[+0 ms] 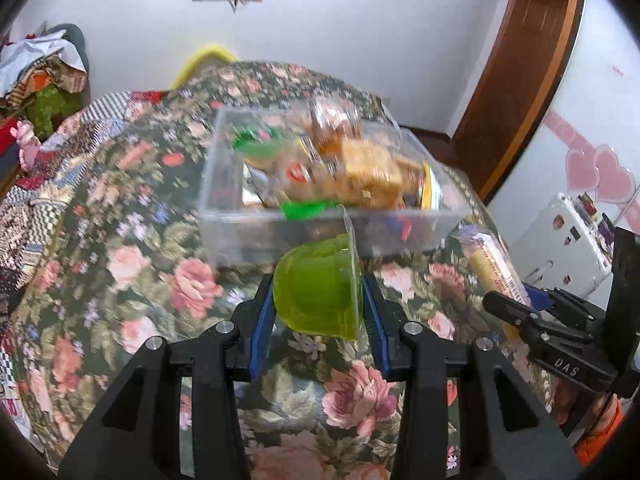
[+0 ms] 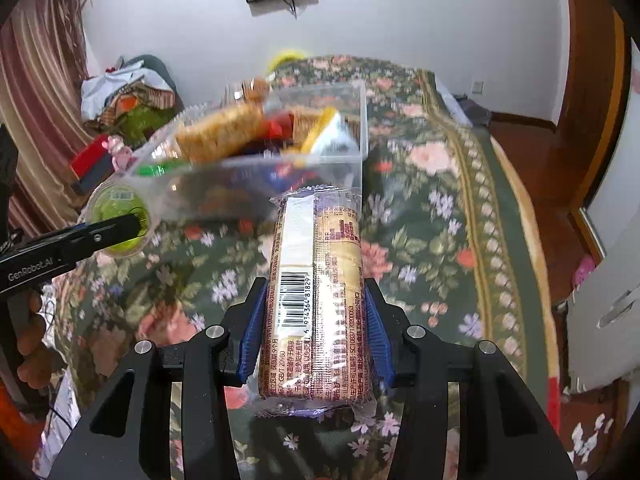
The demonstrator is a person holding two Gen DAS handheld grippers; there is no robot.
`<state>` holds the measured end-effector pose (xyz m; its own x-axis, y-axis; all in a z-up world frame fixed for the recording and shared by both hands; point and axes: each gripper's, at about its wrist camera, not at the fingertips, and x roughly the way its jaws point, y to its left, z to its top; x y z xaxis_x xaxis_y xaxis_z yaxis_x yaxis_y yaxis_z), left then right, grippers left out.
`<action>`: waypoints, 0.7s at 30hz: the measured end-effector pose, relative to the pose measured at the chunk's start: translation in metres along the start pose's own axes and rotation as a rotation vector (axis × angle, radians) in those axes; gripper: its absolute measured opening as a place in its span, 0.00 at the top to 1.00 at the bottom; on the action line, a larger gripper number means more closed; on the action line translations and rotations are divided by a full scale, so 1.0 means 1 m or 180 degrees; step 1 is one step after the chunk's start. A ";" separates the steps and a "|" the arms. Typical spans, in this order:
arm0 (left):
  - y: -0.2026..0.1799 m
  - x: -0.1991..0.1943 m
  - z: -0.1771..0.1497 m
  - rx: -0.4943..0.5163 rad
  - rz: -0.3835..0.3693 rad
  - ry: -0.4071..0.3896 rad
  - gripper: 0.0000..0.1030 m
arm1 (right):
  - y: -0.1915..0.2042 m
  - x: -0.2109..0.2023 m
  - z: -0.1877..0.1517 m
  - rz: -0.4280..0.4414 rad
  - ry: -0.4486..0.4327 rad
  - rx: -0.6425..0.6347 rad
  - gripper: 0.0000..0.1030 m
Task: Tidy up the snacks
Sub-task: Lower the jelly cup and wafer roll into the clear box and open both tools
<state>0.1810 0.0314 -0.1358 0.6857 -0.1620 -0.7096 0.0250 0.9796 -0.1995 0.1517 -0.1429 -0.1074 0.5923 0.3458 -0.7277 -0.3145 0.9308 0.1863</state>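
Note:
My left gripper (image 1: pixel 318 300) is shut on a green jelly cup (image 1: pixel 316 288) and holds it above the floral cloth, just in front of a clear plastic bin (image 1: pixel 224 216) heaped with snack packets. The cup also shows in the right wrist view (image 2: pixel 118 216) at the left. My right gripper (image 2: pixel 314 320) is shut on a long wrapped cracker pack (image 2: pixel 316 280) with a barcode, held near the bin (image 2: pixel 362 128). The pack also shows in the left wrist view (image 1: pixel 492 264) at the right.
The table is covered by a dark floral cloth (image 2: pixel 432 208). Piled clothes (image 2: pixel 120 96) lie at the back left. A wooden door frame (image 1: pixel 520 80) and a white cabinet (image 2: pixel 608 280) stand on the right. The view is motion-blurred.

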 end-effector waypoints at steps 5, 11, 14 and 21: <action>0.008 -0.010 0.019 -0.0016 0.0064 -0.0137 0.60 | 0.003 -0.008 0.022 -0.0009 -0.0179 -0.0031 0.59; 0.018 -0.010 0.041 -0.0108 0.0093 -0.0249 0.60 | 0.006 -0.006 0.047 -0.0003 -0.0350 -0.0071 0.59; 0.023 -0.005 0.050 -0.0148 0.0098 -0.0263 0.60 | 0.008 0.000 0.057 0.0000 -0.0396 -0.0099 0.59; 0.035 0.019 0.068 -0.0189 0.0194 -0.0245 0.60 | 0.011 0.027 0.080 0.0068 -0.0404 -0.0099 0.59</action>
<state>0.2438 0.0710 -0.1102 0.7386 -0.0906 -0.6680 -0.0600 0.9782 -0.1990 0.2238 -0.1139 -0.0722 0.6736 0.3796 -0.6341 -0.3496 0.9196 0.1790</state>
